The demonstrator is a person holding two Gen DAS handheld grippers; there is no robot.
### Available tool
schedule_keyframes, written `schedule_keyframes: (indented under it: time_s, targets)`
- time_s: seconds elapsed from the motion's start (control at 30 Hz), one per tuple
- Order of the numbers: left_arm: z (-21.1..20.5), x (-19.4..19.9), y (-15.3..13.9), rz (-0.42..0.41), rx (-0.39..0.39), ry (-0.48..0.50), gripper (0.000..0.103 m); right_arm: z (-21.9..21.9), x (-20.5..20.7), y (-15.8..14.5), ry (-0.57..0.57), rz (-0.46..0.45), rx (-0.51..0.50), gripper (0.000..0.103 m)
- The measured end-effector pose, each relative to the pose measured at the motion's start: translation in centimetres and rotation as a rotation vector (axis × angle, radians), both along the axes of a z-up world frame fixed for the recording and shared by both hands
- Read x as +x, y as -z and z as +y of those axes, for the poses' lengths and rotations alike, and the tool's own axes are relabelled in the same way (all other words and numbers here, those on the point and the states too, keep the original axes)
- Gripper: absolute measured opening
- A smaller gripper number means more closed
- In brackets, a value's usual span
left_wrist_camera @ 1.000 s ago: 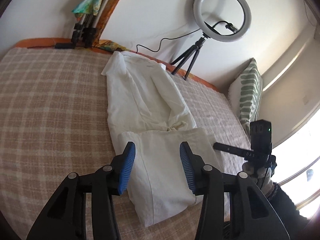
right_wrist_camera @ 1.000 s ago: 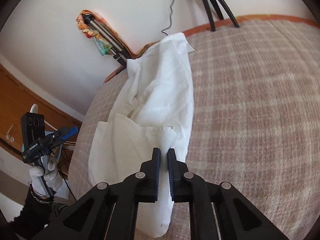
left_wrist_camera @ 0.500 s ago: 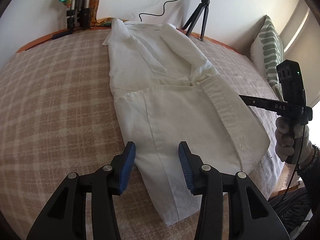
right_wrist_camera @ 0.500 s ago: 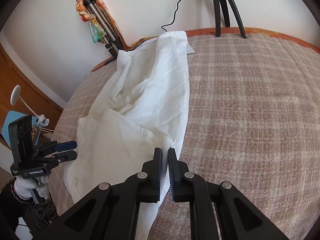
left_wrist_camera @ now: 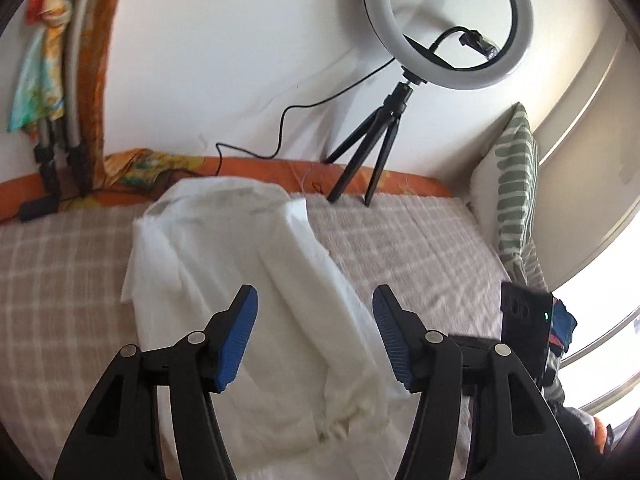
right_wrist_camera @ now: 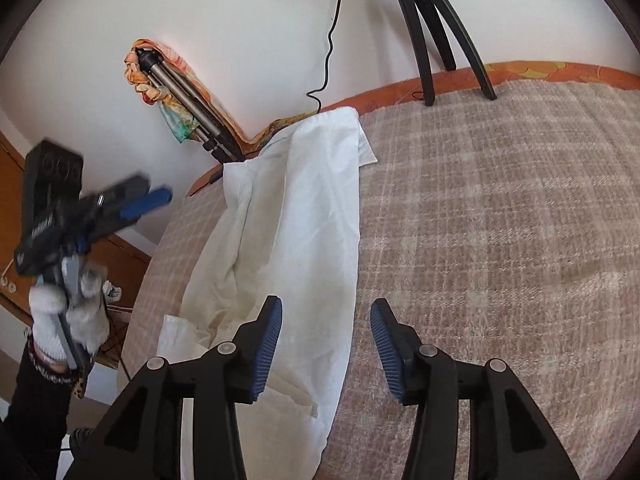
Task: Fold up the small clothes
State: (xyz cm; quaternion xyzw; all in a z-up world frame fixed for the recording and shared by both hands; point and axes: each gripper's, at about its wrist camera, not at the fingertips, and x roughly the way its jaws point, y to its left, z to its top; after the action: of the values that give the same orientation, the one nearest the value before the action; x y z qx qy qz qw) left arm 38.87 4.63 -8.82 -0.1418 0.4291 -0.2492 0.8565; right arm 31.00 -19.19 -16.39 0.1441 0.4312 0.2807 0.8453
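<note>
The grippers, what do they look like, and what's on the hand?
Each gripper is black plastic with two fingers, silver rivets and ribbed blue pads: the left gripper and the right gripper match. The left hand wears a pale knitted glove, a dark sleeve and a beaded bracelet.

Your left wrist view is smearing the white shirt [left_wrist_camera: 240,264] into soft blur, and its near hem is running behind the gripper arms. In the right wrist view, your gloved left hand [right_wrist_camera: 68,312] is blurring, and the tripod [right_wrist_camera: 432,32] is getting cropped at the top.
</note>
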Motion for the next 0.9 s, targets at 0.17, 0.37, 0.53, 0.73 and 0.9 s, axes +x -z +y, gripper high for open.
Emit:
schedule_keyframes:
  time_s: [0.17,0.37,0.53,0.73,0.9]
  targets:
    - [-3.4,8.1,2.9,0.118,0.015,0.106,0.059,-0.4,0.6,2.0,-0.024,0.036,0.068,0.053]
    - [-6.1,12.4,5.8,0.212,0.062,0.227,0.059,-0.9,0.5,2.6,-0.065,0.01,0.121,0.052]
    - [-6.8,13.3,6.8,0.216,0.097,0.26,0.057,-1.2,0.3,2.8,-0.084,0.007,0.14,0.051]
    - [-7.3,13.5,7.2,0.218,0.061,0.3,0.006,-0.1,-0.3,3.0,-0.13,0.015,0.115,0.042]
    - [-6.7,13.8,6.5,0.161,-0.052,0.26,0.002,0.6,-0.8,3.0,-0.121,0.007,0.071,0.012]
